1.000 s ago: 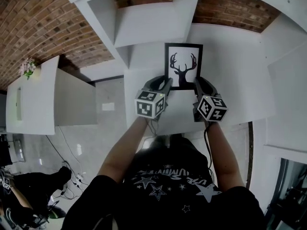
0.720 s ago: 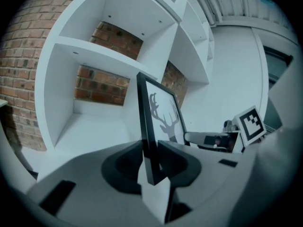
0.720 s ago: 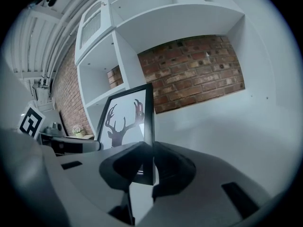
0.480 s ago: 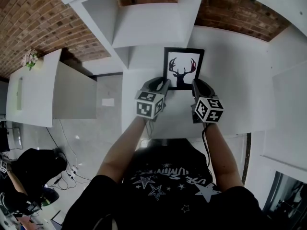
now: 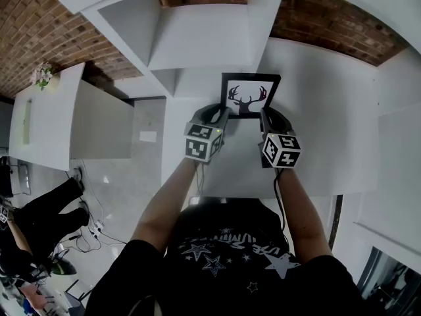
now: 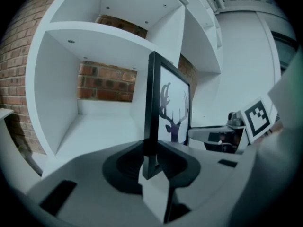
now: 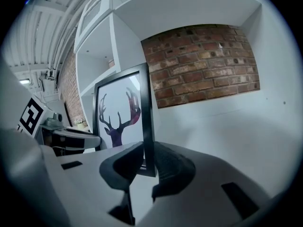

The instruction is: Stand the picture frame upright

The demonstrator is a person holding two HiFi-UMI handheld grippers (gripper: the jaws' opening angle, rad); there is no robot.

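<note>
**Left tool (image 5: 225, 112) and right tool (image 5: 264, 114) clamping the picture frame (image 5: 250, 95) by its lower side edges**

White shelving (image 5: 197, 38) is filling the top of the head view, with a brick wall (image 5: 52, 25) showing behind its open bays. Below it a white surface (image 5: 316, 104) is running across, and the picture frame is standing on edge over this surface, just in front of the shelving, its stag print (image 7: 118, 119) facing the person. Whether its bottom rail is already resting on the surface I cannot tell.

Each tool is pinching one vertical side of the black moulding near the bottom corner. The left tool's jaws have just been closing, and in its own view the frame's edge is sitting between the pads (image 6: 177, 162) with no gap showing. The right tool's pads (image 7: 173, 164) are likewise pressing on the opposite edge.

My reading is that the frame is behaving as a light, stiff object: it is not bowing between the two grips. The moulding is looking smooth, so a light pinch is risking a slip, while the front, if glazed, is asking for gentle pressure kept on the moulding only. Being thin, it is likely wanting to topple once released; no back stand is showing in any view. Holding low on both sides, as now, is giving good control of the tilt.
</note>
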